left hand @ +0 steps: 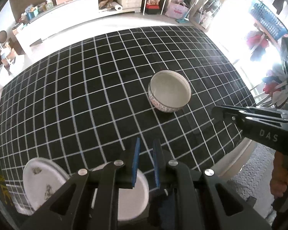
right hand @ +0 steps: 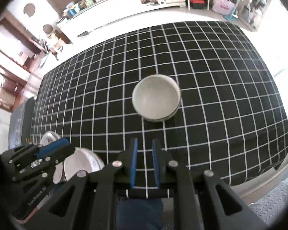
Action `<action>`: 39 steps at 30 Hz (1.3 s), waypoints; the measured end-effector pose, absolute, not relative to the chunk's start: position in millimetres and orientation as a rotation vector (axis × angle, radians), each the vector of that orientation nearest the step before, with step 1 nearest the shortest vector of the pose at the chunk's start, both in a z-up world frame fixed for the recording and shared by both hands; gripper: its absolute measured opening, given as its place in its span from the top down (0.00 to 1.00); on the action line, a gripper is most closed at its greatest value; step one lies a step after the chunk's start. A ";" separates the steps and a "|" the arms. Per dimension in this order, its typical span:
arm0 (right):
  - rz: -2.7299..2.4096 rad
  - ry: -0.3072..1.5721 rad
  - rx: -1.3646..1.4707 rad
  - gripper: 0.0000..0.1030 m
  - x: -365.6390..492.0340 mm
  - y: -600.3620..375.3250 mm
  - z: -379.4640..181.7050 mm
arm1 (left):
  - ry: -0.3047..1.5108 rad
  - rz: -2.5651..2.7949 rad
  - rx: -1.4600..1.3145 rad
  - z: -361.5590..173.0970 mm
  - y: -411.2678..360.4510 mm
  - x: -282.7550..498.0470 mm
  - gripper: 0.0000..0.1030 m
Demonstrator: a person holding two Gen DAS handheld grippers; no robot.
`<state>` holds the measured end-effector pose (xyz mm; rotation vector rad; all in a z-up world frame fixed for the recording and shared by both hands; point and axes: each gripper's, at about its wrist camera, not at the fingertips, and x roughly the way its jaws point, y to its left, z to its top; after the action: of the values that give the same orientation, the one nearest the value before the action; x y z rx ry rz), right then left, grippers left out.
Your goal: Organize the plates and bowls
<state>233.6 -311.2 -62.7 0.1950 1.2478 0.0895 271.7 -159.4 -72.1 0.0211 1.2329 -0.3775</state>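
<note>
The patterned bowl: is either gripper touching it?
Apart. In the right wrist view, checked cloth separates the bowl from both the right gripper and left gripper.

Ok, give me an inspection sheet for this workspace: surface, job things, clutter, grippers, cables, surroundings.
Surface: black tablecloth with white grid, covering the table.
Job's things: bowls nested mid-table, upright; two white plates at the near left edge, overlapping.
Clutter: nothing seen on the cloth.
Grippers: left gripper and right gripper nearly shut, nothing between the pads, both above the near edge.
Cables: nothing seen.
Surroundings: crowded white shelf unit behind; blue basket by the bright window.
</note>
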 end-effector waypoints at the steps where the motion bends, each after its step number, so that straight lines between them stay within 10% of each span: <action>1: 0.094 1.254 0.222 0.81 237.7 -317.4 -66.9 | 1.240 -0.382 0.021 -76.0 -162.6 278.1 0.89; 39: 0.072 1.321 0.219 0.88 298.9 -345.5 -147.9 | 1.371 -0.362 0.070 -173.9 -178.2 389.3 0.93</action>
<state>298.9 -345.5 -147.9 0.2186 1.3215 0.0718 389.3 -178.2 -173.9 0.0699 1.3712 -0.3619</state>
